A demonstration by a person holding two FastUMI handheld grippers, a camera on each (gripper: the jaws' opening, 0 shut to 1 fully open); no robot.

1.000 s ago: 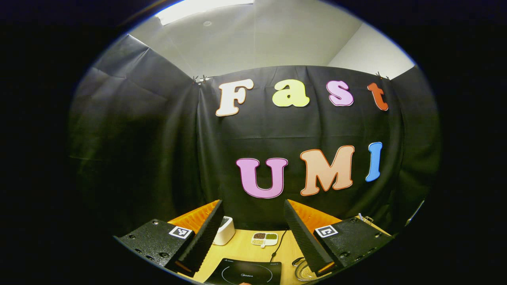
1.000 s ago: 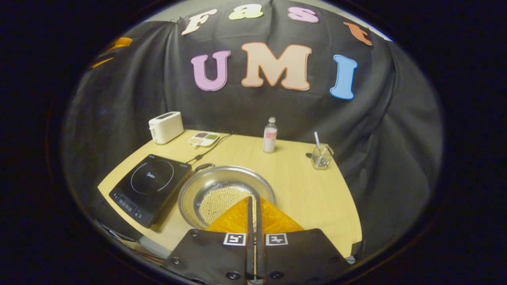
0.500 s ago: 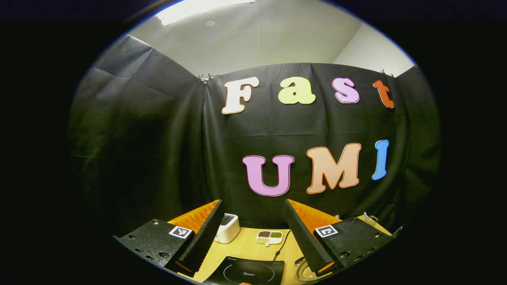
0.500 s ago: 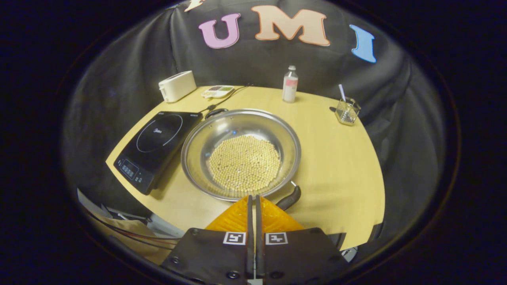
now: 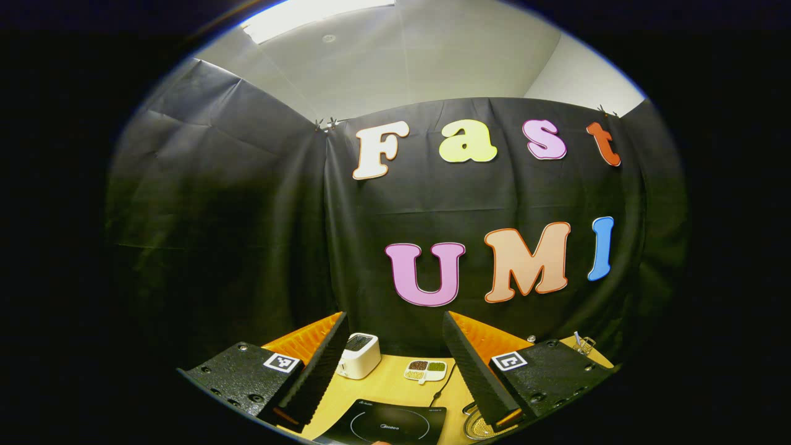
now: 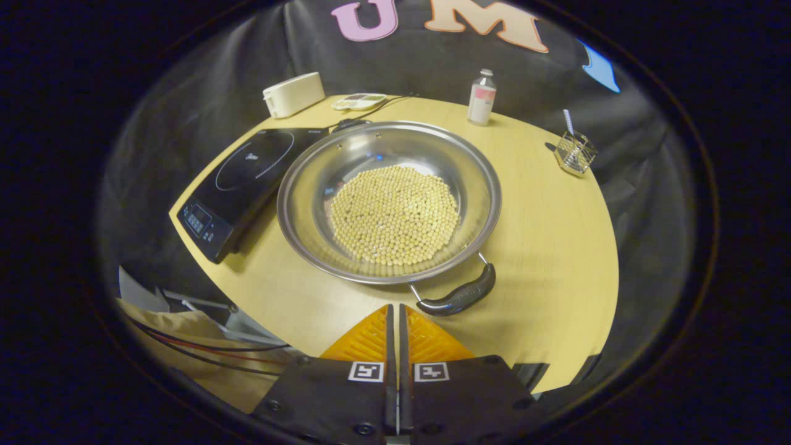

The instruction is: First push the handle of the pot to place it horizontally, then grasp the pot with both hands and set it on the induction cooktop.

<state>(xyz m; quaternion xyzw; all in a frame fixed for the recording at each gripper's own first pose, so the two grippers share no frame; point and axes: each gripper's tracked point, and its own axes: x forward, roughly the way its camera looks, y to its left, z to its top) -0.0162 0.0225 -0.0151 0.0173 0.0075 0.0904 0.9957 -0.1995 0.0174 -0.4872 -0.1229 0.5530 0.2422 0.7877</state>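
A wide steel pot (image 6: 307, 196) holding yellow beans (image 6: 394, 214) stands on the wooden table, right of the black induction cooktop (image 6: 246, 176) and touching its edge. One black pot handle (image 6: 460, 297) points toward me; the other handle (image 6: 350, 123) is at the far side. My right gripper (image 6: 393, 307) is shut and empty, hovering just short of the near handle and to its left. My left gripper (image 5: 394, 316) is open and empty, held high and aimed at the wall. Below it are the cooktop (image 5: 388, 424) and a sliver of the pot (image 5: 477, 424).
At the table's back stand a white box-shaped appliance (image 6: 293, 94), a small divided dish of grains (image 6: 358, 101), a bottle (image 6: 481, 97) and a glass with a straw (image 6: 575, 152). A cord (image 6: 395, 99) runs behind the cooktop. Cables (image 6: 204, 349) hang off the table's front left.
The right gripper view has drawn back and tipped down, bringing the whole pot and its near handle into sight. The left gripper view has drifted slightly, staying open.
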